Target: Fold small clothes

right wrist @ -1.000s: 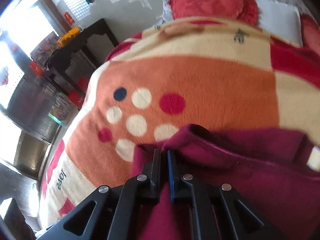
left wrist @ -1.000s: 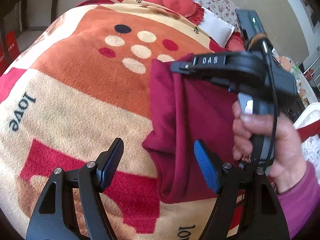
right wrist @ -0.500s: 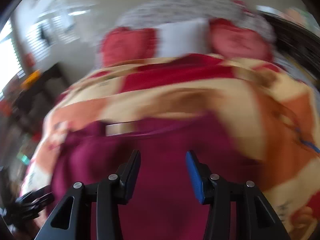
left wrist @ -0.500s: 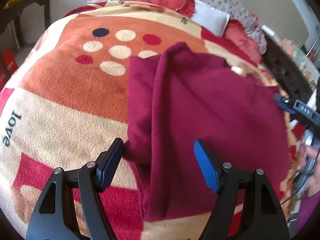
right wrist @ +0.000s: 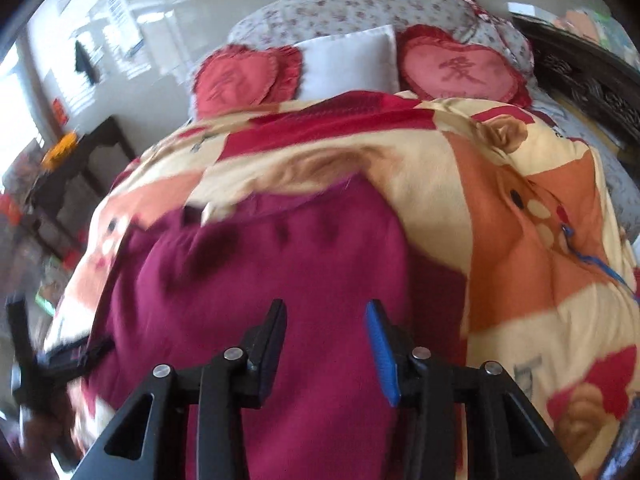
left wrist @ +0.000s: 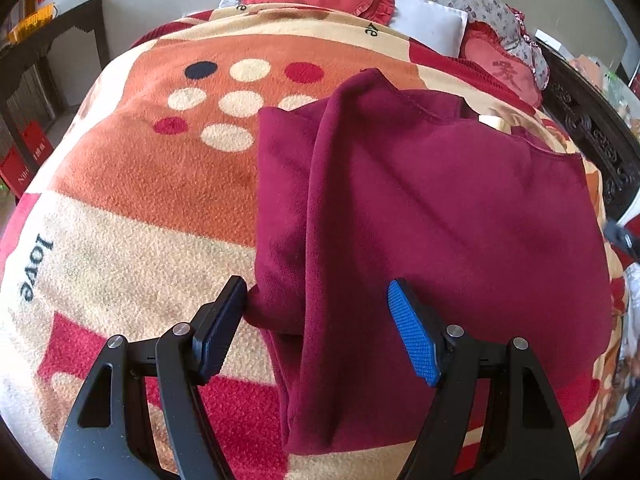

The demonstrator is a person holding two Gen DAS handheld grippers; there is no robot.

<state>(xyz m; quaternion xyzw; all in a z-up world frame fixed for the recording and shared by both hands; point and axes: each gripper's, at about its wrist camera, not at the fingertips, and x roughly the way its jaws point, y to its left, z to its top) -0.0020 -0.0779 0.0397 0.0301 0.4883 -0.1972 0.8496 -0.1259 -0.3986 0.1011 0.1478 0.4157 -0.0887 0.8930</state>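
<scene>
A maroon fleece garment (left wrist: 440,220) lies spread on the patterned blanket (left wrist: 132,208), its left side folded over in a long flap (left wrist: 288,216). My left gripper (left wrist: 318,326) hovers open over the garment's near left edge, and its black left finger (left wrist: 222,320) touches the fold. In the right wrist view the same garment (right wrist: 260,272) lies below my right gripper (right wrist: 326,348). Its jaws are closing with a clear gap, and no cloth is pinched between them. This view is motion-blurred.
Two red heart cushions (right wrist: 248,76) (right wrist: 460,68) and a white pillow (right wrist: 348,60) sit at the head of the bed. A dark wooden table (left wrist: 52,44) stands on the left and carved dark furniture (left wrist: 592,136) on the right. Bare blanket (right wrist: 540,240) lies right of the garment.
My right gripper let go of the garment's edge, opened, and swung away to the right side. The carried flap now lies folded on the garment. My left gripper shifted toward the fold.
</scene>
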